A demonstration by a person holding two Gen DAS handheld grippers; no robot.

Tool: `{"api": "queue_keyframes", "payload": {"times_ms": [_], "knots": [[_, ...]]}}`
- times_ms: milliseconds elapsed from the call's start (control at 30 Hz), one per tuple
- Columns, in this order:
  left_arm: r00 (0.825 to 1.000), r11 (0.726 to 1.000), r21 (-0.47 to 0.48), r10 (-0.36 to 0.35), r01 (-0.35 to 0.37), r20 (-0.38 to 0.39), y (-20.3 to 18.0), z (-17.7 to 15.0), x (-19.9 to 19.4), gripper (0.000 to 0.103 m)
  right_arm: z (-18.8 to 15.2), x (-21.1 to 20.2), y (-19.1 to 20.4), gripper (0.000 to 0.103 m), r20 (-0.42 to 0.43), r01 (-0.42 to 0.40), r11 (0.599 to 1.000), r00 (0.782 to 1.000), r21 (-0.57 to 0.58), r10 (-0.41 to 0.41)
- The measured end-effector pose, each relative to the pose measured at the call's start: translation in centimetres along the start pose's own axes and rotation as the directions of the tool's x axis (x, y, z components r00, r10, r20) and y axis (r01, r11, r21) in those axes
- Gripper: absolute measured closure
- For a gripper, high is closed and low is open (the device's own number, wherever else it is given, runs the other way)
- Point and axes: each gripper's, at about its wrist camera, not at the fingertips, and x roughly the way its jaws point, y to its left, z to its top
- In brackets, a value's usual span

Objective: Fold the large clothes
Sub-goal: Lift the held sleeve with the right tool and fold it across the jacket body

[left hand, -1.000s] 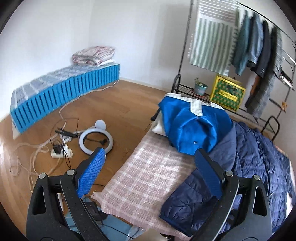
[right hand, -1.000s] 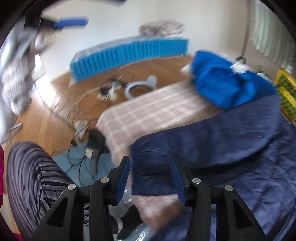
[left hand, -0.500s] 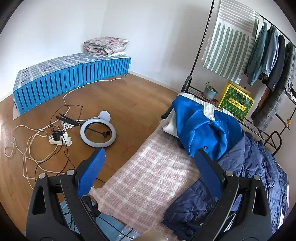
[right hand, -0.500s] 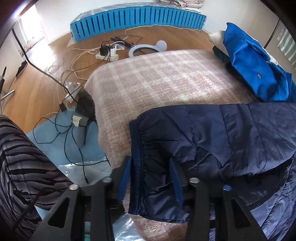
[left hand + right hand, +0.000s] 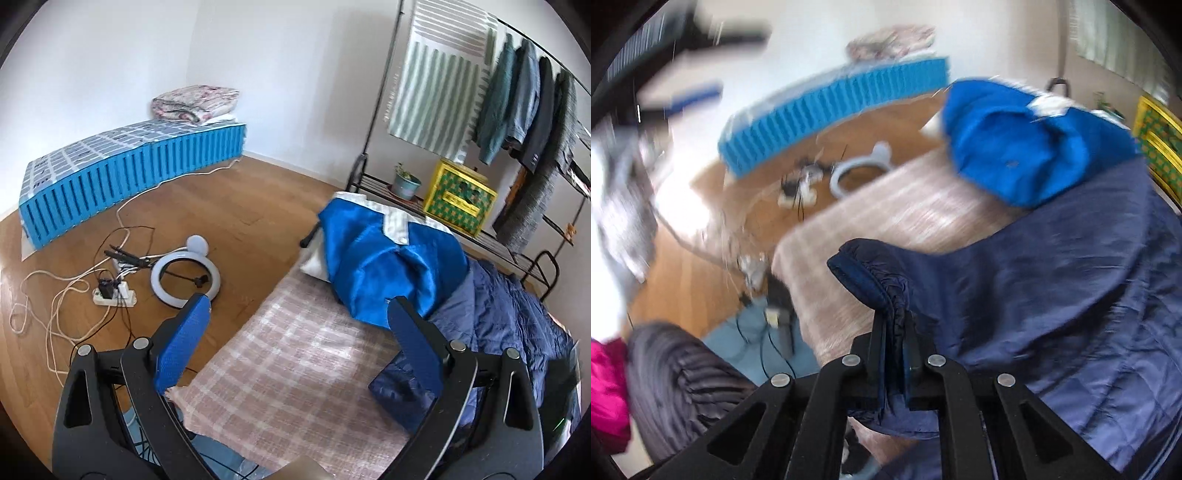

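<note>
A dark navy puffer jacket [image 5: 509, 317] [image 5: 1052, 280] lies spread over a pink plaid blanket [image 5: 295, 369] [image 5: 905, 210]. My right gripper [image 5: 894, 321] has its jaws closing tight on the jacket's sleeve cuff [image 5: 864, 273], and the pads pinch the gathered fabric and hold it raised above the blanket. In the left wrist view that cuff [image 5: 399, 395] shows just behind the right finger. My left gripper [image 5: 295, 301] hovers open above the blanket, with nothing between its fingers. A bright blue jacket [image 5: 384, 266] [image 5: 1015, 147] sits bunched at the blanket's far end.
On the wooden floor to the left lie a ring light [image 5: 184, 275], a power strip [image 5: 112, 293] and loose cables. A blue folded mattress [image 5: 129, 173] runs along the wall. A clothes rack [image 5: 517, 110] with a yellow crate [image 5: 458, 201] stands behind. A striped-clothed leg [image 5: 676, 376] is near.
My right gripper has shut on the navy sleeve cuff and lifted it up off the blanket. The left gripper has shifted slightly and stays open.
</note>
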Motion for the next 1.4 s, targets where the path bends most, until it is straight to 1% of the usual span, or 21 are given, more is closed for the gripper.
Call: {"api": "queue_keyframes", "payload": {"times_ms": [100,200,300,367,400,500,567,700,767,867,1000,1067,1133,1167,1200,1233,1267,1300,1333,1367,1400], "knots": [[0.999,0.999,0.036,-0.034,0.035,-0.021,-2.5,-0.2,0.4,0.005,0.2,-3.9,-3.8,0.099,0.077,0.004,0.995,0.997,0.100,-0.012],[0.995,0.993,0.070,-0.086,0.090,-0.053,-5.6,-0.5,1.1,0.005,-0.1,-7.9,-8.4,0.099,0.154,0.000,0.979,0.987,0.204,-0.032],[0.981,0.981,0.099,-0.157,0.168,-0.112,-9.2,-1.1,2.4,0.005,-0.7,-11.2,-12.6,0.099,0.209,0.045,0.962,0.972,0.271,-0.104],[0.967,0.970,0.117,-0.196,0.215,-0.161,-11.6,-1.7,3.5,0.005,-1.2,-13.2,-15.5,0.099,0.233,0.070,0.945,0.961,0.321,-0.150],[0.959,0.962,0.134,-0.213,0.239,-0.186,-13.1,-2.1,4.2,0.005,-1.6,-14.2,-17.2,0.099,0.247,0.091,0.934,0.951,0.345,-0.184],[0.946,0.942,0.193,-0.228,0.274,-0.229,-16.9,-3.5,5.6,0.005,-2.6,-16.3,-21.5,0.099,0.276,0.160,0.898,0.917,0.409,-0.289],[0.941,0.931,0.221,-0.237,0.291,-0.243,-18.9,-4.2,6.3,0.005,-3.5,-17.5,-24.6,0.099,0.279,0.180,0.871,0.901,0.458,-0.333],[0.934,0.914,0.259,-0.246,0.312,-0.258,-22.3,-5.5,7.7,0.005,-5.1,-18.9,-31.0,0.099,0.244,0.279,0.796,0.852,0.537,-0.464],[0.925,0.909,0.259,-0.249,0.325,-0.286,-23.5,-6.0,8.9,0.005,-5.7,-19.4,-33.2,0.099,0.227,0.315,0.772,0.834,0.553,-0.503],[0.916,0.904,0.268,-0.243,0.333,-0.319,-24.9,-6.6,10.1,0.005,-5.8,-19.9,-36.5,0.099,0.209,0.381,0.732,0.792,0.565,-0.573],[0.923,0.891,0.316,-0.230,0.327,-0.308,-26.6,-6.8,10.2,0.005,-5.4,-19.7,-39.7,0.099,0.192,0.437,0.696,0.753,0.570,-0.630],[0.925,0.887,0.326,-0.230,0.326,-0.302,-27.1,-6.6,10.2,0.005,-5.8,-20.0,-41.4,0.099,0.202,0.425,0.677,0.739,0.601,-0.643],[0.927,0.889,0.329,-0.222,0.320,-0.301,-27.4,-6.6,10.5,0.005,-6.6,-20.5,-43.3,0.099,0.226,0.410,0.654,0.711,0.635,-0.665],[0.927,0.889,0.330,-0.219,0.318,-0.304,-27.5,-6.6,10.7,0.005,-7.1,-20.4,-44.1,0.099,0.231,0.399,0.645,0.705,0.651,-0.670],[0.927,0.889,0.331,-0.216,0.317,-0.308,-27.5,-6.5,10.9,0.005,-8.1,-20.0,-45.1,0.099,0.237,0.366,0.641,0.715,0.675,-0.658],[0.925,0.888,0.331,-0.216,0.320,-0.313,-27.6,-6.5,11.1,0.005,-8.5,-19.3,-45.9,0.099,0.220,0.366,0.640,0.729,0.676,-0.648],[0.925,0.887,0.333,-0.215,0.320,-0.315,-27.7,-6.6,11.2,0.005,-9.2,-18.0,-46.7,0.099,0.161,0.410,0.630,0.742,0.660,-0.651],[0.926,0.886,0.339,-0.209,0.316,-0.314,-27.9,-6.7,11.2,0.005,-9.8,-16.8,-47.2,0.099,0.096,0.468,0.613,0.740,0.636,-0.665],[0.927,0.885,0.345,-0.203,0.311,-0.314,-28.0,-6.7,11.3,0.005,-10.4,-16.2,-47.6,0.099,0.062,0.501,0.600,0.734,0.624,-0.677],[0.928,0.884,0.350,-0.200,0.310,-0.316,-28.3,-6.8,11.5,0.005,-11.1,-16.0,-48.3,0.099,0.043,0.511,0.585,0.729,0.630,-0.683],[0.926,0.882,0.352,-0.202,0.314,-0.319,-28.4,-6.8,11.6,0.005,-11.9,-16.3,-49.5,0.099,0.044,0.479,0.566,0.737,0.671,-0.675]]}}
